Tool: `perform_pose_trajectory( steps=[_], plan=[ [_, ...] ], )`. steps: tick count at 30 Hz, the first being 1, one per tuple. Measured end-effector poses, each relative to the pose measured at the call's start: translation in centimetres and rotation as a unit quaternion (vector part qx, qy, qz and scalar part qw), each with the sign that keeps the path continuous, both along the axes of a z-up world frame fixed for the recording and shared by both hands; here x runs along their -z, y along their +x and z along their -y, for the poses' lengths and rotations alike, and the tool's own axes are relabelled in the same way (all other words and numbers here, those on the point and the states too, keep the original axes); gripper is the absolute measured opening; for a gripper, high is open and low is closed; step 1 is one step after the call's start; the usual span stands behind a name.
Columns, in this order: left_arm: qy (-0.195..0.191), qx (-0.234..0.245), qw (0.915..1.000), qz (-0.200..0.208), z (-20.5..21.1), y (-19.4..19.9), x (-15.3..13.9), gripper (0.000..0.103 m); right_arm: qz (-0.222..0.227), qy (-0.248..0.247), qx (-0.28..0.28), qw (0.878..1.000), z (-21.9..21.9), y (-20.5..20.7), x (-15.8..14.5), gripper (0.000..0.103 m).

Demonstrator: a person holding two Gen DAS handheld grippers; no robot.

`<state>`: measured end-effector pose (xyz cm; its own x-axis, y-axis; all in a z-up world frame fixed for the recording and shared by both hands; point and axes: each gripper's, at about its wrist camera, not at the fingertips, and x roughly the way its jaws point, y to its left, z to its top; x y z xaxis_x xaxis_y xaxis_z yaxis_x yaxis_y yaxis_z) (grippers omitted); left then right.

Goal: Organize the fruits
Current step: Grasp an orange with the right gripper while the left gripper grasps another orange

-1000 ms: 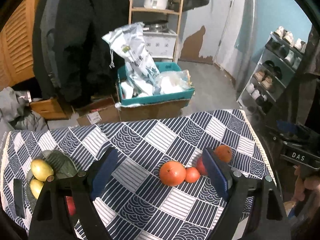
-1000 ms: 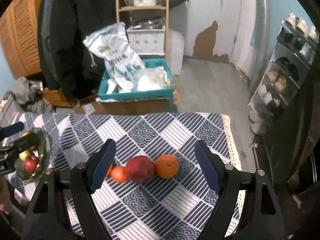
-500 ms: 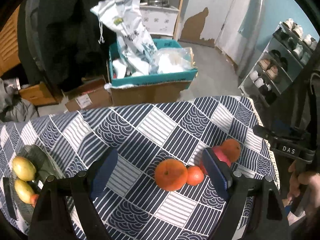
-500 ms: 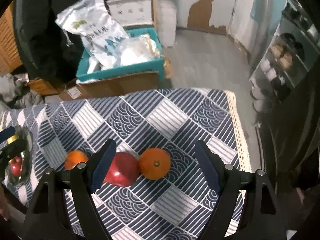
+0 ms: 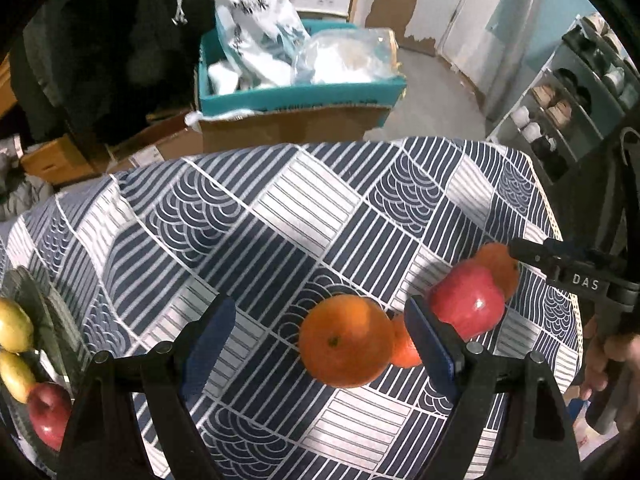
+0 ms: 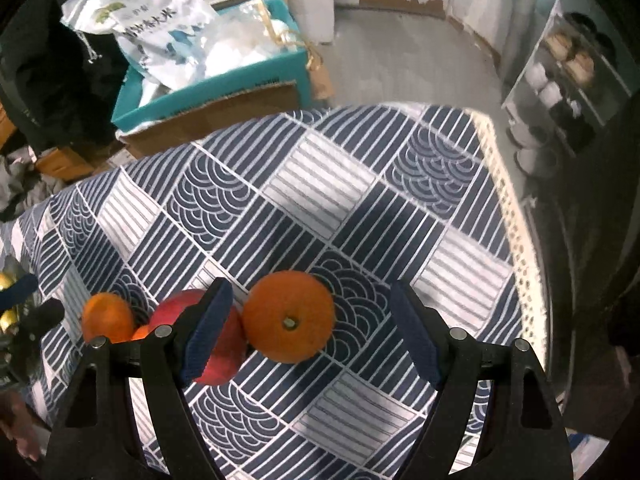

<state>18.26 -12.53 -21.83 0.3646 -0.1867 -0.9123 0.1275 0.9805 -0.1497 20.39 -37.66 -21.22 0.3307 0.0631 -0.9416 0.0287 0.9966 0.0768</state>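
Note:
On the blue-and-white patterned tablecloth [image 5: 304,200] lie a large orange [image 5: 346,340], a small orange [image 5: 402,350], a red apple [image 5: 468,304] and another orange [image 5: 500,268]. My left gripper [image 5: 320,344] hangs open over the large orange, which sits apart from the pads, nearer the right one. In the right wrist view my right gripper [image 6: 308,336] is open around the far-right orange [image 6: 288,316]. Its left finger partly covers the red apple [image 6: 224,344]. Further left lies an orange [image 6: 106,316].
A dark plate [image 5: 36,304] at the table's left holds two yellow fruits [image 5: 14,324] and a red apple [image 5: 50,412]. The table's lace-trimmed edge [image 6: 516,232] runs down the right. A teal box [image 5: 296,96] of bags and a shoe rack [image 5: 568,92] stand on the floor beyond.
Both grippers have come down and tilted towards the table, so the fruits look larger and closer. The jaws keep the same width. The fruits have not moved.

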Motion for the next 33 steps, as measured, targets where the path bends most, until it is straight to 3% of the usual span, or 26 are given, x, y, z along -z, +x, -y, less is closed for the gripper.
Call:
perform_pose_trajectory(
  steps=[6, 16, 20, 21, 23, 28, 30, 33],
  plan=[
    [0.020, 0.008, 0.9997, -0.013, 0.5, 0.3, 2.1, 0.087, -0.030, 0.036, 0.015, 0.999, 0.4, 0.4, 2.1, 0.081],
    [-0.027, -0.017, 0.9987, -0.040, 0.1, 0.7, 3.9, 0.088, -0.062, 0.073, 0.050, 0.994, 0.9, 1.0, 4.5, 0.081],
    [-0.034, -0.004, 0.9982, -0.050, 0.8, 0.6, 4.2, 0.088, -0.075, 0.100, 0.068, 0.990, 1.6, 1.0, 5.2, 0.081],
    [-0.031, 0.001, 0.9983, -0.048, 1.0, 0.5, 4.3, 0.088, -0.075, 0.109, 0.070, 0.989, 1.7, 0.9, 5.3, 0.079],
    [-0.023, 0.008, 0.9984, -0.052, 1.4, 0.5, 4.7, 0.088, -0.074, 0.130, 0.069, 0.986, 1.8, 0.7, 5.2, 0.065],
    [-0.030, 0.018, 0.9973, -0.065, 1.7, 0.4, 5.7, 0.079, -0.067, 0.109, 0.062, 0.990, 1.5, 0.0, 4.8, 0.065],
    [-0.043, 0.021, 0.9968, -0.064, 1.7, 0.3, 5.5, 0.070, -0.062, 0.099, 0.058, 0.991, 1.5, -0.3, 4.7, 0.065],
    [-0.032, 0.028, 0.9968, -0.067, 2.1, 0.4, 5.3, 0.069, -0.046, 0.077, 0.053, 0.995, 1.4, -0.9, 4.3, 0.064]
  ],
)
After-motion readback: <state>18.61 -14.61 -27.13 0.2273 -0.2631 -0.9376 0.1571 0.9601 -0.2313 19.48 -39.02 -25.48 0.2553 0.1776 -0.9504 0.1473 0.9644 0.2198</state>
